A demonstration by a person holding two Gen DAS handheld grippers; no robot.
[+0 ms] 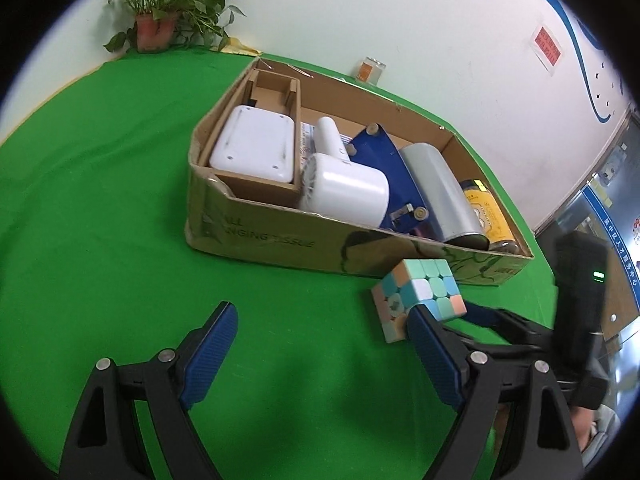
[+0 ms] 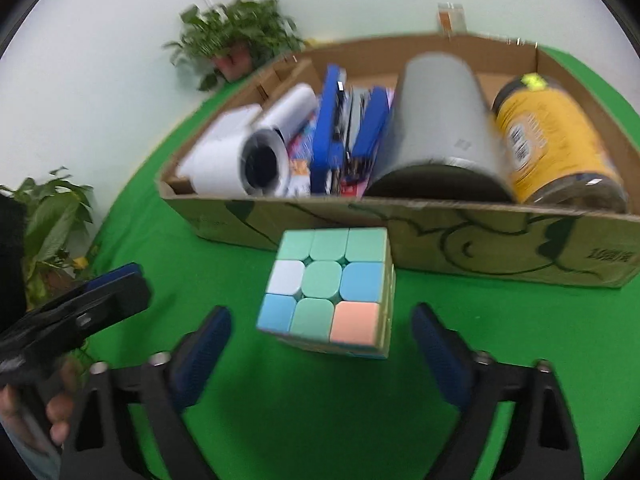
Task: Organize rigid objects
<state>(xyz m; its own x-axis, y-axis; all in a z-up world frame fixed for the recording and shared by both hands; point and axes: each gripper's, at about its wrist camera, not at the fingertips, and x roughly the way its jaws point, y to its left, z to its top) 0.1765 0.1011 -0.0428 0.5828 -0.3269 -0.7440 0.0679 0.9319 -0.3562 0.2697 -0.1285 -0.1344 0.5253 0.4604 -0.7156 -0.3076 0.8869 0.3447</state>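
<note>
Presently, box: open brown cardboard carton [image 2: 460, 240] on green cloth, nearly full.
Cube: pastel plastic puzzle cube [image 2: 326, 292] outside, just before its front wall; likely light, stiff, smooth; grip opposite flat faces.
Right gripper [image 2: 322, 344]: parted, flanking cube.
Left gripper [image 1: 324, 344]: parted, empty.

office: wall notice [image 1: 547, 46], potted plant [image 1: 160, 8]

potted plant [image 1: 160, 12] | glass jar [image 1: 370, 70] by wall | red notice [image 1: 547, 49]
</note>
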